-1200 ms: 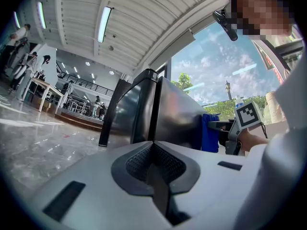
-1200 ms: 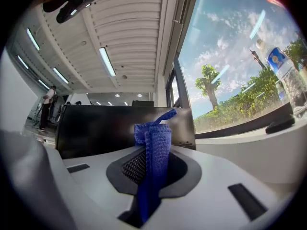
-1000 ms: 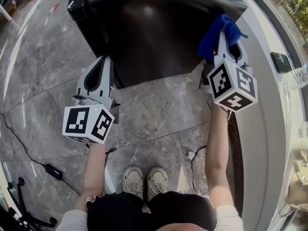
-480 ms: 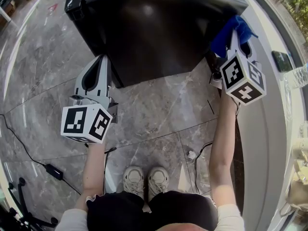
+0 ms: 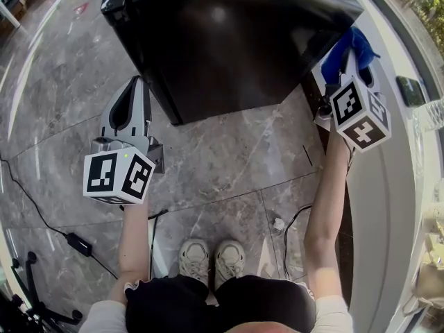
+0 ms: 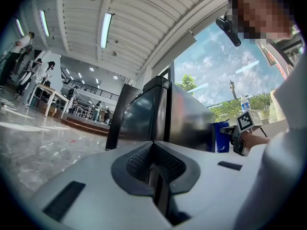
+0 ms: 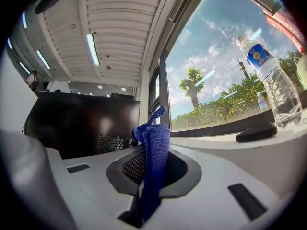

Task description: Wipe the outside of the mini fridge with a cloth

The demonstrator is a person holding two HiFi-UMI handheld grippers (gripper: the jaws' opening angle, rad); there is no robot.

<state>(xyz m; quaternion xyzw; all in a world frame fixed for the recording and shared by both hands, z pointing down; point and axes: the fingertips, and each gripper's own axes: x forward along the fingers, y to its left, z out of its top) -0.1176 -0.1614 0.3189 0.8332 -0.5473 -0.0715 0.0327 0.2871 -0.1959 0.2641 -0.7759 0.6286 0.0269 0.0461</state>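
Observation:
The black mini fridge stands on the marble floor ahead of me, also seen as a dark box in the left gripper view and as the fridge's dark side in the right gripper view. My right gripper is shut on a blue cloth, held at the fridge's right side near its corner; the blue cloth sticks up between the jaws. My left gripper hangs shut and empty, left of the fridge's front.
A white counter runs along the right, with a water bottle and a dark phone on it. Cables and a power brick lie on the floor at left. My shoes stand close behind.
My right gripper has carried the blue cloth to the right and farther back along the fridge's right side. The left gripper has drifted slightly left.

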